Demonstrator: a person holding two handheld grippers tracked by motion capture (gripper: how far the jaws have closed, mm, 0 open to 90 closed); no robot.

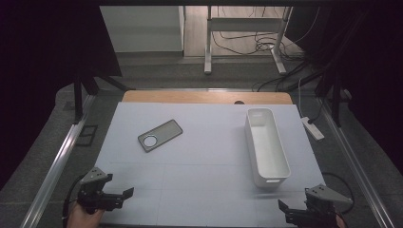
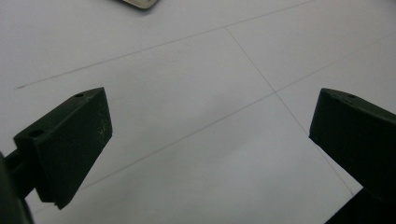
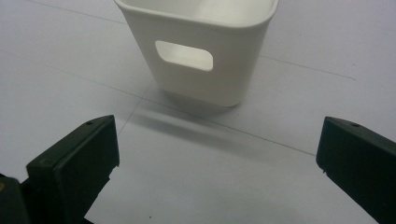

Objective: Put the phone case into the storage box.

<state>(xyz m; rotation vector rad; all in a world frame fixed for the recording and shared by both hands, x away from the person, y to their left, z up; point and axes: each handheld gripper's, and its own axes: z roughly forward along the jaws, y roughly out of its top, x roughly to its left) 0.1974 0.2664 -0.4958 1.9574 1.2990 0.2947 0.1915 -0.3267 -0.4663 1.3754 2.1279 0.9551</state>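
Just ahead of the right gripper [image 3: 217,154], whose jaws stand wide and empty, sits the white bin [image 3: 201,51]. Well ahead of the left gripper [image 2: 210,135], equally wide, lies the grey phone case [image 1: 160,135].

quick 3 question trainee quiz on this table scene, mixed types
1. True or false: the left gripper holds the phone.
2. Which gripper is nearest the white bin? A left, B right
3. Fill in: both grippers' jaws stand ____.

Key: 1 false, it lies untouched on the mat. 2 B. 3 open.
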